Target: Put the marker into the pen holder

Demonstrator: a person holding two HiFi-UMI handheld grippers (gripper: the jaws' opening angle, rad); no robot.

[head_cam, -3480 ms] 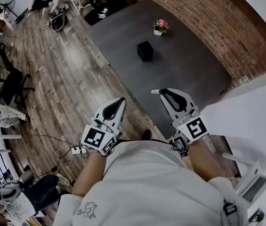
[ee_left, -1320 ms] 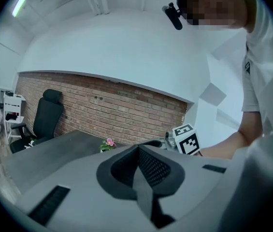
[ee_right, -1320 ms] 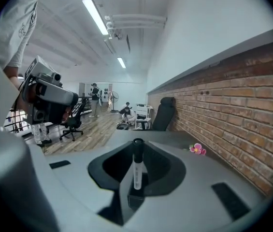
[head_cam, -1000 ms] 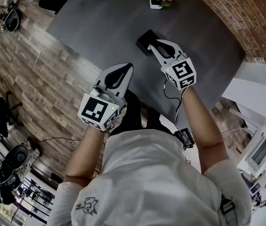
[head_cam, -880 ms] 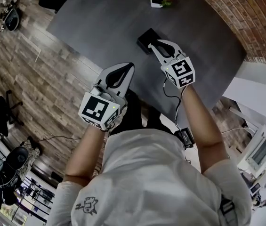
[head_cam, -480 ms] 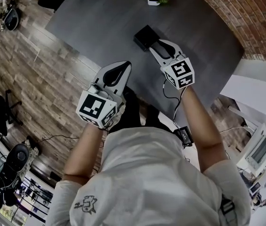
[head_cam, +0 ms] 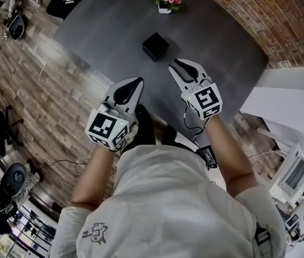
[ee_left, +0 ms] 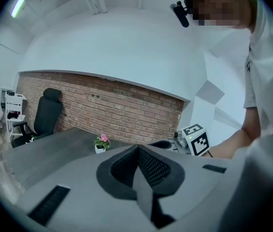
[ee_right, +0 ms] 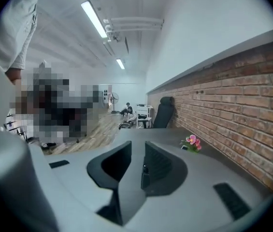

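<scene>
Right tool (head_cam: 174, 64) has backed off the pen holder (head_cam: 155, 46). A second ago its tips sat right at the holder's near edge; now a strip of bare surface (head_cam: 103, 20) separates them. Its jaws are closing, with nothing between them. Left tool (head_cam: 139, 80) has dropped back slightly toward the body. At 3.5 s ago both tools hung low at the surface's near edge, well short of the holder. In the head view, the holder and flower pot (head_cam: 166, 0) have shifted left.
</scene>
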